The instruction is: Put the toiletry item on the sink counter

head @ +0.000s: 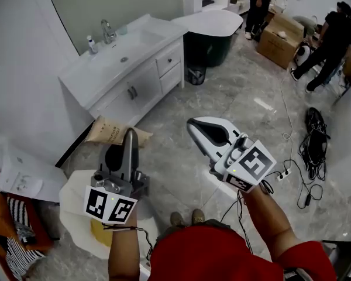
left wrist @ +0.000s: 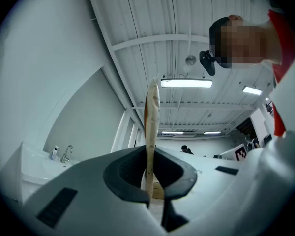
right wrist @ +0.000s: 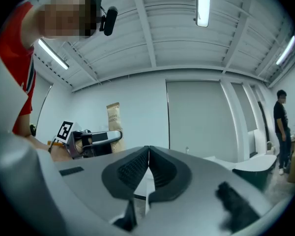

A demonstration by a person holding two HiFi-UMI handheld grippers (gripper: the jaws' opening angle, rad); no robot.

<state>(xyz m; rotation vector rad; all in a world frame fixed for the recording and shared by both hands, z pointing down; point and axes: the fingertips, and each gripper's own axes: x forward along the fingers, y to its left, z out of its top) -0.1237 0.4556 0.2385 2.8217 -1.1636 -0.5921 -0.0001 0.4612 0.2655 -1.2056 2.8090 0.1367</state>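
A flat tan paper packet (head: 112, 132) is pinched at its edge by my left gripper (head: 130, 134), which is shut on it and held over the floor in front of the vanity. Seen edge-on in the left gripper view, the packet (left wrist: 151, 124) stands up between the dark pads of that gripper (left wrist: 149, 181). The white sink counter (head: 141, 47), with a faucet (head: 107, 31) and a small bottle (head: 91, 44), lies ahead to the upper left. My right gripper (head: 191, 123) is shut with nothing in it; in its own view the right gripper (right wrist: 148, 154) looks across at the packet (right wrist: 113, 117).
A dark bathtub (head: 213, 31) and a small bin (head: 196, 75) stand right of the vanity. Cardboard boxes (head: 281, 37) and two people are at the back right. Cables (head: 313, 145) trail over the marble floor. White items and a striped bag (head: 11, 239) sit at lower left.
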